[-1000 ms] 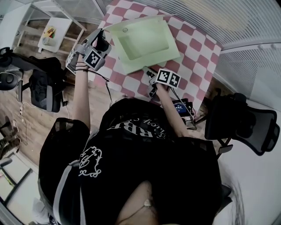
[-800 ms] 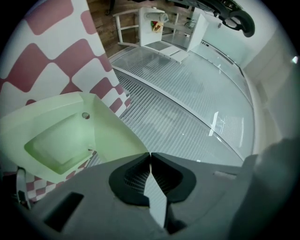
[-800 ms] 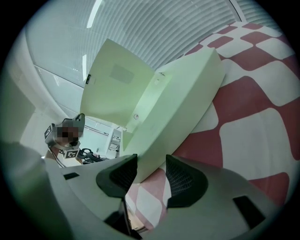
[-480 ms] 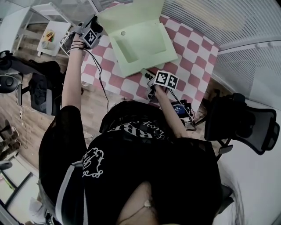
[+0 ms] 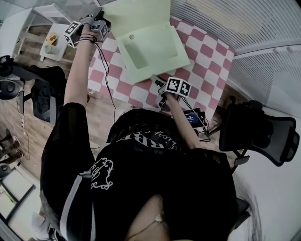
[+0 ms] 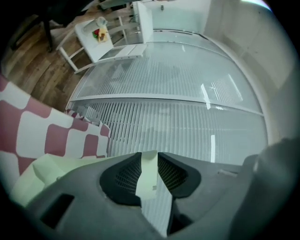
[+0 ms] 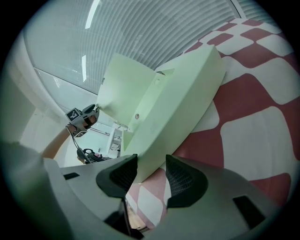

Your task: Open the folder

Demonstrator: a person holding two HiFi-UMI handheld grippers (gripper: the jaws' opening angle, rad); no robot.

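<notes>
Pale green folder (image 5: 153,49) on the red-and-white checked table (image 5: 207,52), its flap (image 5: 124,14) lifted up and away from the pocket.

The left gripper (image 6: 149,164) is held out level at the table's far side with a corner of the flap between its fingers (image 6: 123,176). These fingers have just been opening and stand apart, the flap loose between them. The right gripper (image 7: 151,171) points down at the folder's near corner. Its fingers (image 7: 185,180) are also parted, with the corner close beside one finger and bare table showing before the other.
</notes>
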